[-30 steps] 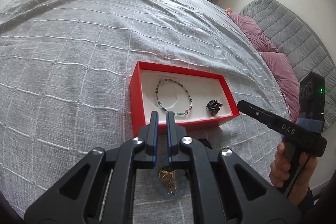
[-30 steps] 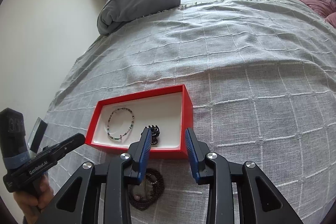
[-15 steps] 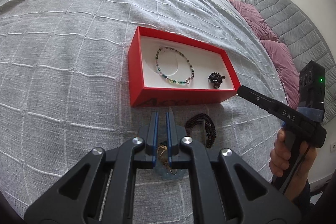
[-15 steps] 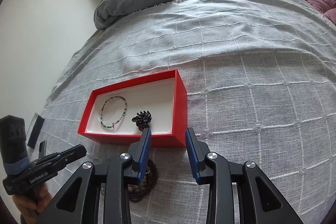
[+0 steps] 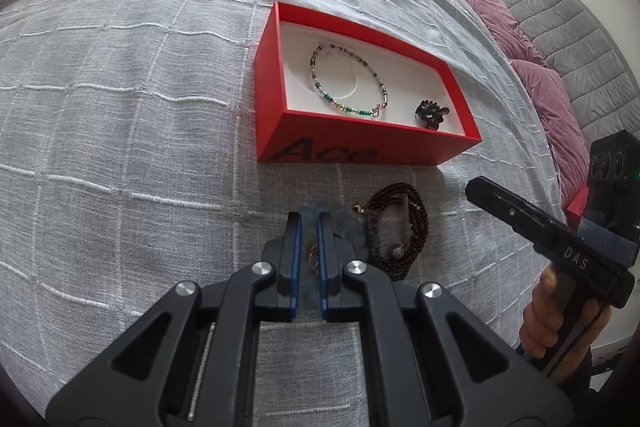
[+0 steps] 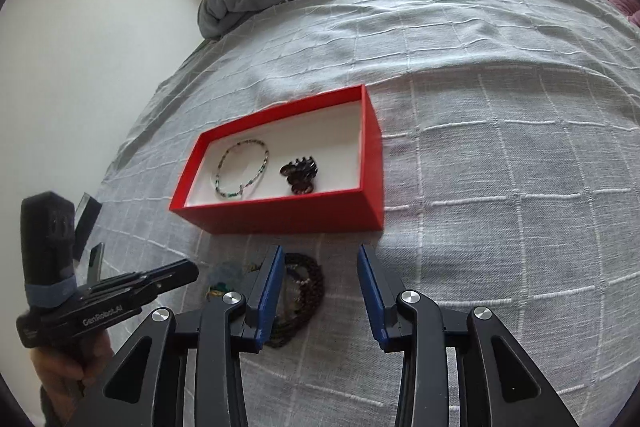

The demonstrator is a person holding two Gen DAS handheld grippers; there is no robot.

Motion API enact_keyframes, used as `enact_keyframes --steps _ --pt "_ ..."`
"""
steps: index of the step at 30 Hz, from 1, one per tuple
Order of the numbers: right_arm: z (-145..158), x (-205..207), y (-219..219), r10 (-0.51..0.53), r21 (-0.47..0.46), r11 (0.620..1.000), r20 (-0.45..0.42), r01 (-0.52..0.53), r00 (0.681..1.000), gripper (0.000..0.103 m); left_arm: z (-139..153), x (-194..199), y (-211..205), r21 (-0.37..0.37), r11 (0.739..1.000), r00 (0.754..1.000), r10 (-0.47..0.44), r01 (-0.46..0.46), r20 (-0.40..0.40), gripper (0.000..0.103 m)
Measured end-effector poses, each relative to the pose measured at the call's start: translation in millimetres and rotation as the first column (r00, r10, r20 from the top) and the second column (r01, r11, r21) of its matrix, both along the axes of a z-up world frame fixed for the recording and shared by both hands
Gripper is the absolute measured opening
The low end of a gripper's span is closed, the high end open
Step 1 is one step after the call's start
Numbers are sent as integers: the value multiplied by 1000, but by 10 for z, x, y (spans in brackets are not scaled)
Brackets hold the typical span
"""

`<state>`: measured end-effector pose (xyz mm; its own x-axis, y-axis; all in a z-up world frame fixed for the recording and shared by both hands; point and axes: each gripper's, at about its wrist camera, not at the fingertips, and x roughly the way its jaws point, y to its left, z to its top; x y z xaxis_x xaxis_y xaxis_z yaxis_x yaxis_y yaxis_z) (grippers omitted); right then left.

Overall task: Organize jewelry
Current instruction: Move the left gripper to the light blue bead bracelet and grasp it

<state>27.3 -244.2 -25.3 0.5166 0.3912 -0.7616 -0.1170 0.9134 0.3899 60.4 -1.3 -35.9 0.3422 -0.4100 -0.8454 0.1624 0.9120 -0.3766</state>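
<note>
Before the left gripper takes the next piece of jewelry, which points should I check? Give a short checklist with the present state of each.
1. Red box open, with free floor space: ok.
2. Beaded bracelet and dark hair claw lie inside the box: ok.
3. Dark bead necklace not yet in the box, on the bedspread: not ok.
4. Left gripper over the small gold piece, fingers nearly closed: grip cannot tell.
5. Right gripper open and holding nothing: ok.
</note>
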Motion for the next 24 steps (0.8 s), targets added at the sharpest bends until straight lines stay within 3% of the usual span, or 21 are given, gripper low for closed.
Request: enact_keyframes --steps 13,24 --pt "-117 -95 154 39 14 999 -15 -39 999 41 -94 20 5 -28 1000 999 1 -3 -53 7" --pt "-130 -131 240 92 60 994 -11 -91 996 37 -160 43 -16 9 1000 997 14 -13 -72 7"
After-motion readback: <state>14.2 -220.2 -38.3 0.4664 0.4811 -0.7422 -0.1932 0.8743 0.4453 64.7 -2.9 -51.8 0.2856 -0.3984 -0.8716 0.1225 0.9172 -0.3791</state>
